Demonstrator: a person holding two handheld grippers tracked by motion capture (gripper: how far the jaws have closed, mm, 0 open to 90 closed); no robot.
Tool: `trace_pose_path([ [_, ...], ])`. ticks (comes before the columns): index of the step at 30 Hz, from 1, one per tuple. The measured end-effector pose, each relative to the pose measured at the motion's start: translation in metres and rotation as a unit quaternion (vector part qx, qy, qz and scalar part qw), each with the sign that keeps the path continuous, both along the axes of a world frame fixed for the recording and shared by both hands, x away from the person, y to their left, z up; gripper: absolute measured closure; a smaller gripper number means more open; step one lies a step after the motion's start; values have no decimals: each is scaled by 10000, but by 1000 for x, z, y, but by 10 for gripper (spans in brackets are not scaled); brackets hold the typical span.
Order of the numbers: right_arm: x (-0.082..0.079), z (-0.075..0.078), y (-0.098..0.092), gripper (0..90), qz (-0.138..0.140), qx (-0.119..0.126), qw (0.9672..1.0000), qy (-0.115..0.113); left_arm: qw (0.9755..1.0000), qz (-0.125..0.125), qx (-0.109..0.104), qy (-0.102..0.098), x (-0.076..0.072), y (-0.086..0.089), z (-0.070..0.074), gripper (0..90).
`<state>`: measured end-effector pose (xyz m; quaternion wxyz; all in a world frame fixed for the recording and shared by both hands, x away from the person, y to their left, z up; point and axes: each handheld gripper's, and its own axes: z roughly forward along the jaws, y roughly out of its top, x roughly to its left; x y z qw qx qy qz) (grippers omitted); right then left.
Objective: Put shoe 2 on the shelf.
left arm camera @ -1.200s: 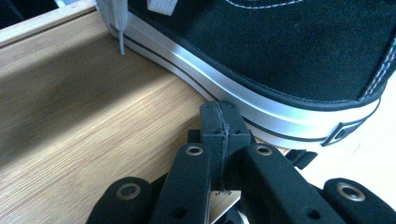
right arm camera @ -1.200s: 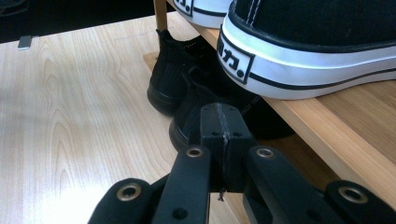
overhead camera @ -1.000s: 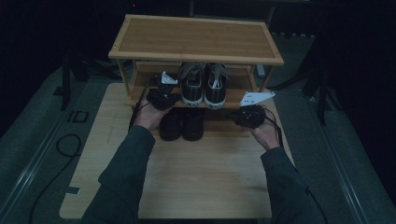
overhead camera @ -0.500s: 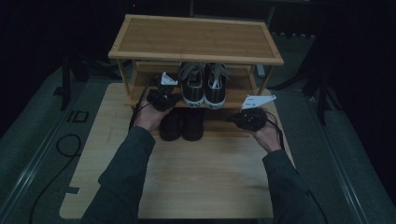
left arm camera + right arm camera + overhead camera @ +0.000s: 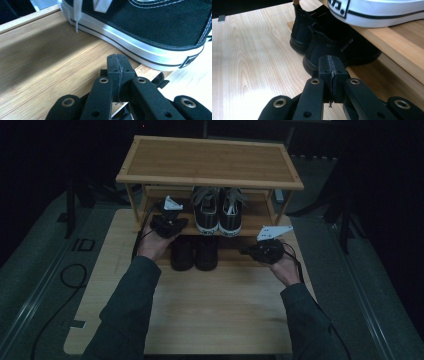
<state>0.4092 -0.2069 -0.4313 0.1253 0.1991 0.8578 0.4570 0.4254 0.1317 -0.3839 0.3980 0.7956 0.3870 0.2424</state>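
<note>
Sneakers point(image 5: 218, 212) are sitting heels-out on the shelf point(image 5: 252, 226), just right of the left tool point(image 5: 170, 225); both tools, right tool point(image 5: 264, 251) included, are staying closed, empty.

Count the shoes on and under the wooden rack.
4. Two black sneakers with white soles stand side by side on the rack's middle shelf; two all-black shoes sit side by side below it, heels outward. Others may hide deeper under the shelves.

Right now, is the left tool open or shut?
Shut. In the left gripper view, the left tool has its pads pressed together, with nothing between them.
</note>
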Motion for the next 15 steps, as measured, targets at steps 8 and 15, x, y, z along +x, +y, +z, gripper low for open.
trace_pose_path([
  [8,-1,-7,0,883,0,2,10000,86,9998,41,169,-1,-3,7,-2,899],
  [15,-2,-13,1,883,2,-57,9999,145,9998,45,171,-37,-4,9,-1,897],
])
